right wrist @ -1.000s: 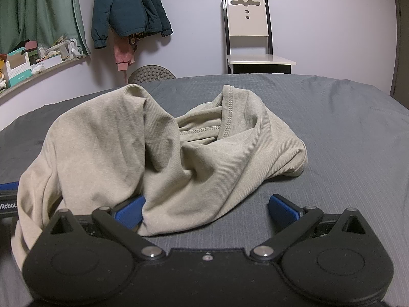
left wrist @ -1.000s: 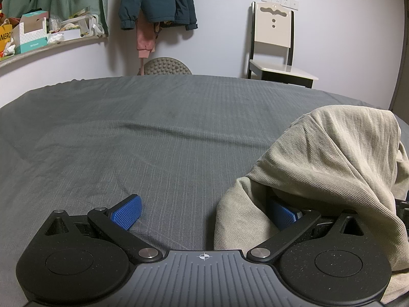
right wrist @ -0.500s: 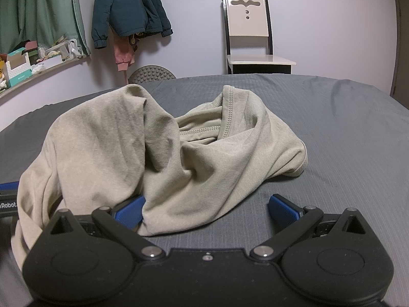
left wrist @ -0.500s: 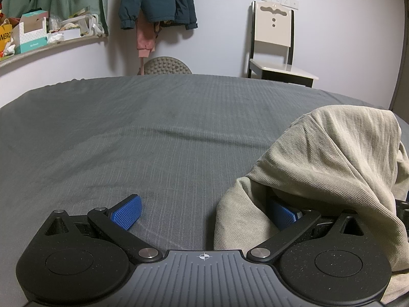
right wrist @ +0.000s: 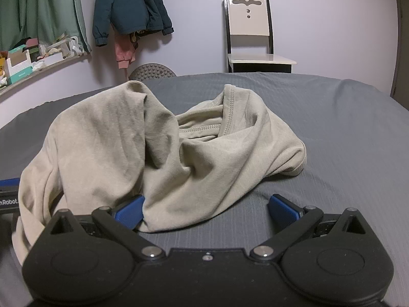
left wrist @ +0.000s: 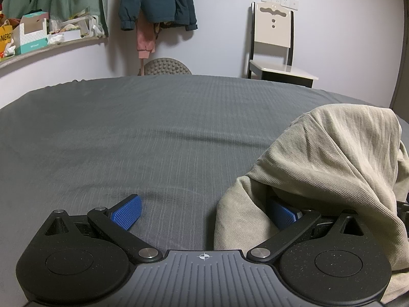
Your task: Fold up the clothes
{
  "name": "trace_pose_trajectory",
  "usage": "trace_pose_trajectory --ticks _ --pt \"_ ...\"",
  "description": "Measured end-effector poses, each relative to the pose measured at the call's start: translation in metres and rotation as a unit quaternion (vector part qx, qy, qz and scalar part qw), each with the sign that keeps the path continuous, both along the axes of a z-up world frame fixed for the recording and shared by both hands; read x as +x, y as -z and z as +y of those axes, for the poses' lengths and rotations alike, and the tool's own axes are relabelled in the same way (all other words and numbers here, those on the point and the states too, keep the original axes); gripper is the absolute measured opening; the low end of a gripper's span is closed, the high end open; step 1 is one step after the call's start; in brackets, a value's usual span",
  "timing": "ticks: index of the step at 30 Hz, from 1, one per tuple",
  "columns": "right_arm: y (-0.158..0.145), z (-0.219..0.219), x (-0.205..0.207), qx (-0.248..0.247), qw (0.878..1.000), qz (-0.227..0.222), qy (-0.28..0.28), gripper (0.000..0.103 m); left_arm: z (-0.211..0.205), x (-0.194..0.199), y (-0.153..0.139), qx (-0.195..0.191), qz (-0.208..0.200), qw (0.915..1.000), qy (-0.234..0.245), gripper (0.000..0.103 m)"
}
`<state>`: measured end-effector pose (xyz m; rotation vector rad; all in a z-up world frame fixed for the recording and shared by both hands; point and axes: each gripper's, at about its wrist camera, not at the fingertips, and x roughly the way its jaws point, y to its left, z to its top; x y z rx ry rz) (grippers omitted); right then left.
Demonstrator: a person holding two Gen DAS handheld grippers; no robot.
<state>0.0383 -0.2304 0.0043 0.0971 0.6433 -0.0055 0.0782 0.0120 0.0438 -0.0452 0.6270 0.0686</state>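
A beige ribbed shirt (right wrist: 179,153) lies crumpled in a heap on the grey bed sheet (right wrist: 345,133). My right gripper (right wrist: 207,208) is open right in front of the heap; cloth lies over its left finger and between the jaws. My left gripper (left wrist: 205,212) is open at the left side of the same shirt (left wrist: 332,168), with cloth draped over its right finger. Part of the left gripper also shows at the left edge of the right wrist view (right wrist: 9,194).
The grey sheet (left wrist: 153,133) stretches wide to the left of the shirt. Behind the bed stand a cream chair (right wrist: 251,41), a hanging teal jacket (right wrist: 127,7), a grey studded cushion (left wrist: 167,67) and a cluttered shelf (left wrist: 38,35).
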Motion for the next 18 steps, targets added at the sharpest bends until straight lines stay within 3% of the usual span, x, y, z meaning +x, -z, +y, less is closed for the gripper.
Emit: trace_pose_trajectory --ticks 18 --pt "0.0051 -0.0056 -0.0029 0.000 1.000 -0.003 -0.002 0.103 -0.0005 0.0019 -0.0023 0.000 0.000 1.0000 -0.001 0.103"
